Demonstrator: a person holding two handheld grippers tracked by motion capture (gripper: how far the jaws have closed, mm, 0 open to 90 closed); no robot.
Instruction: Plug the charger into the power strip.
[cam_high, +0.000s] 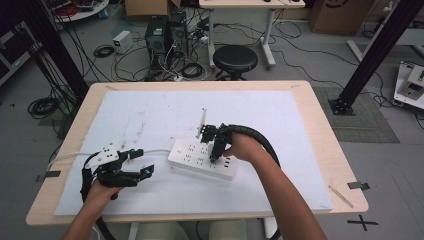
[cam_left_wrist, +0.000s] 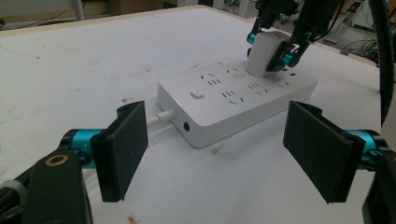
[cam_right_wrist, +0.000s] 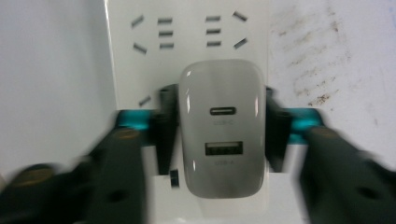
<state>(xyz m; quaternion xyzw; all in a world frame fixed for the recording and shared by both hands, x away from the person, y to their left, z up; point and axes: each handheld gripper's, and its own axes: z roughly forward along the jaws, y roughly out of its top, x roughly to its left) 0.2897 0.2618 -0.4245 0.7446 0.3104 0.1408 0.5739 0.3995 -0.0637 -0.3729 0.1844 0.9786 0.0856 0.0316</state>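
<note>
On the table: 1 white power strip w/ 1 white USB charger standing on it, 2 ports on the charger's face. 1 white sheet covers the tabletop. 2 handheld grippers, left & right. Behind the table: 1 black stool.

White charger seen seated upright in power strip; right gripper jaws flanking it, small gaps visible each side, pads blurred.
</note>
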